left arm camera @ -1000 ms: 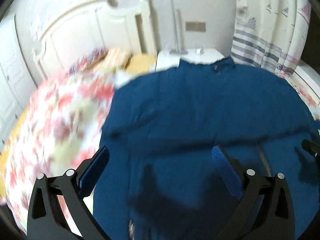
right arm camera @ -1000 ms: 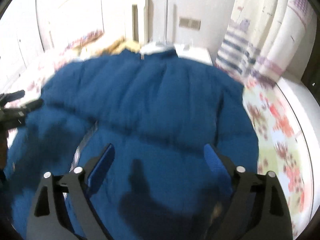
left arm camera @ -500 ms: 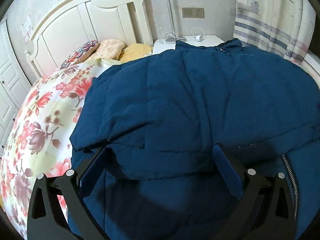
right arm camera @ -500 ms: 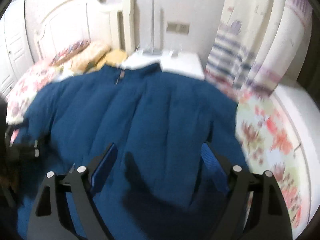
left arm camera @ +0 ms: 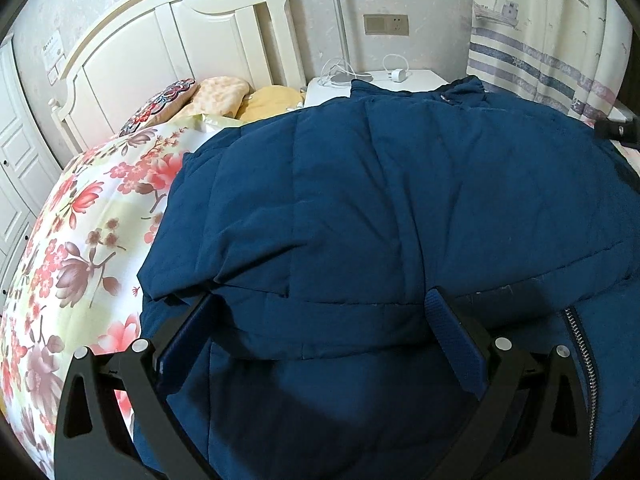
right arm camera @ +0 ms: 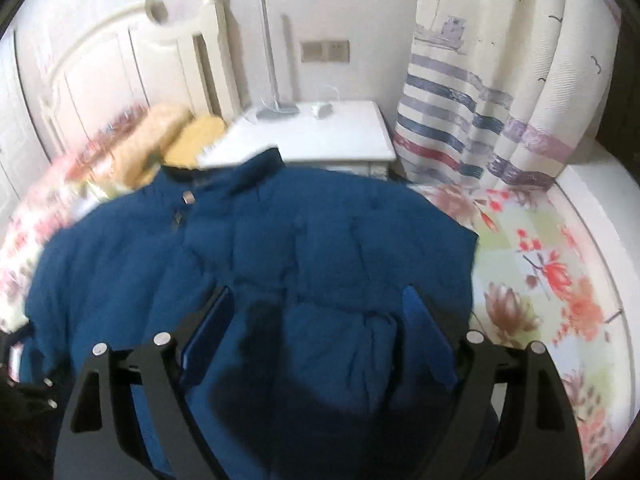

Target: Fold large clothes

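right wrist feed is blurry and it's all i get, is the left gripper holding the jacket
Observer: No. The left gripper is open, its fingers wide on either side of a folded edge of the jacket, with no pinch on it.
Operator: can you see the zip lower down, i can't find it here
Observer: Yes. In the left wrist view the zip lies exposed on the jacket, running down just right of the gripper's right-hand finger.
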The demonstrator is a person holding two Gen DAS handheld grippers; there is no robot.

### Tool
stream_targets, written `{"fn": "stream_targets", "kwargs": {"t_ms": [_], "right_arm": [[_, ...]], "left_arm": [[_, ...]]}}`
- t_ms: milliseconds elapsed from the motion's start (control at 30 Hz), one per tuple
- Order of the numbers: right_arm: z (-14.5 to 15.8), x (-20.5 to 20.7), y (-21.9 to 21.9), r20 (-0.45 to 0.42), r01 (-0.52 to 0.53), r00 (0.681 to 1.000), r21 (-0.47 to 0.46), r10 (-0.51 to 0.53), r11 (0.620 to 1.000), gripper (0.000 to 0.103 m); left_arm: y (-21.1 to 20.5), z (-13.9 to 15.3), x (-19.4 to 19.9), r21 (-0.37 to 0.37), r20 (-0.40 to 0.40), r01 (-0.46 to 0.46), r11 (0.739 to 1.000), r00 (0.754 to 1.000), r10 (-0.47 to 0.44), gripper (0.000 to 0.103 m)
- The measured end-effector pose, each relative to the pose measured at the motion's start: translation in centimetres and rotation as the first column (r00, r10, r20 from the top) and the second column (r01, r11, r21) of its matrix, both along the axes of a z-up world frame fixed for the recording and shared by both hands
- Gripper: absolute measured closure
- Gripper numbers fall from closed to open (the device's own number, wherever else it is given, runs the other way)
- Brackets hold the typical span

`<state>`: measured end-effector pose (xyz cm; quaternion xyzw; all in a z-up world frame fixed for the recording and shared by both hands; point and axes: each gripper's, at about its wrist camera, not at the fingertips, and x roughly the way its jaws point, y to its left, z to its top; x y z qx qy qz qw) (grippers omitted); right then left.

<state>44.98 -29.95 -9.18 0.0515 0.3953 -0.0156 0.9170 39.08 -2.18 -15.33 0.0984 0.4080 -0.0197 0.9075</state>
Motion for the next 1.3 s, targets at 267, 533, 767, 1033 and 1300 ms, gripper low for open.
{"fn": "stream_targets", "kwargs": {"t_ms": [267,533,767,1033,1300], "right_arm": [[-0.6,-1.2,-2.1,-0.030,0.110,0.994,0.077,-0.108,0.991,0.016],[-2.5,-5.9,6.6,-0.026,-0.151,0.988,-0.163,0.149,0.975,0.009],[-4.7,-5.3,5.6,-0.030,-0.120,0.993,-0.118,0.118,0.986,0.002],[-3.0,-7.7,5.5,0.010,-0.067,0.998,-0.037,0.068,0.997,0.008],[-5.3,-11.9,12.2,-0.163,-0.284,0.952,-0.154,0.259,0.946,0.007]], "left_arm": [[0.0,0.0,0.0,0.000,-0.001,0.000,1.000,1.000,0.000,0.004],[0.0,0.1,0.0,0.002,0.000,0.001,1.000,1.000,-0.001,0.004],[0.0,0.0,0.1,0.001,-0.002,0.001,1.000,1.000,-0.001,0.004],[0.2,0.5,-0.3,0.005,-0.008,-0.008,1.000,1.000,0.008,0.005],[-3.6,0.1,-5.8,0.047,-0.034,0.150,0.988,0.988,-0.148,0.004]]}}
